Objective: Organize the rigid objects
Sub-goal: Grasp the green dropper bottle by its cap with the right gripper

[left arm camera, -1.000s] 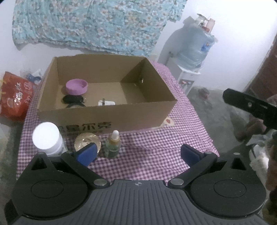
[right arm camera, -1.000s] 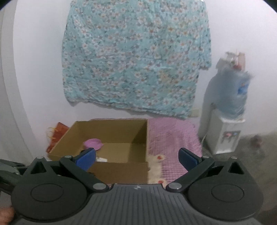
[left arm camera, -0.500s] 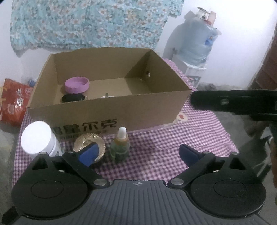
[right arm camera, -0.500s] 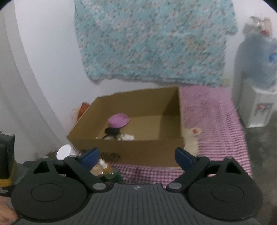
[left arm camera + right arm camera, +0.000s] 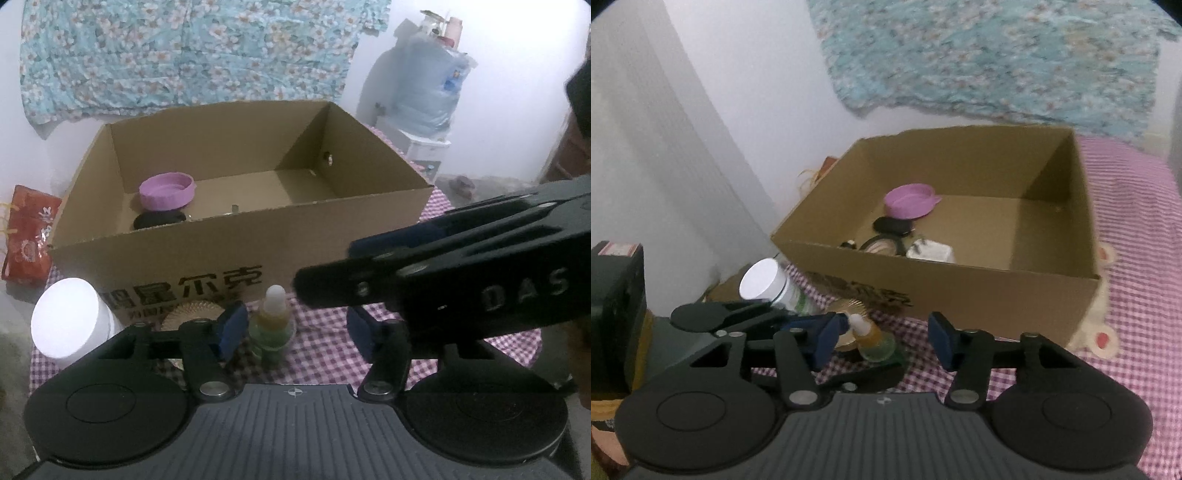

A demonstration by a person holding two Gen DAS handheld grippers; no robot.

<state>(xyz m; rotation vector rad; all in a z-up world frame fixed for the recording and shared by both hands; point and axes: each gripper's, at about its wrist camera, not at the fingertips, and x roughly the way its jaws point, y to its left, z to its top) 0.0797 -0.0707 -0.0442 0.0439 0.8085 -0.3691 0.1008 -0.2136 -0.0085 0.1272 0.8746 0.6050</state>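
A small dropper bottle (image 5: pixel 272 320) with yellow-green liquid stands on the checked cloth in front of the cardboard box (image 5: pixel 236 254). My left gripper (image 5: pixel 295 330) is open, with the bottle just inside its left finger. My right gripper (image 5: pixel 884 338) is open and empty, also near the bottle (image 5: pixel 873 338). It crosses the left wrist view from the right (image 5: pixel 443 273). A white-lidded jar (image 5: pixel 68 323) and a gold ridged disc (image 5: pixel 192 314) stand left of the bottle. In the box lie a purple lid (image 5: pixel 167 192) and a black object (image 5: pixel 159 220).
The box (image 5: pixel 960 284) also holds a white block (image 5: pixel 931 253) and a round ring. A red bag (image 5: pixel 27 240) sits left of the table. A water dispenser (image 5: pixel 430 96) stands at the back right. A floral cloth (image 5: pixel 184 51) hangs on the wall.
My left gripper moved forward and lower toward the bottle and its fingers narrowed. My right gripper swung left and down until it crossed in front of the left wrist camera.
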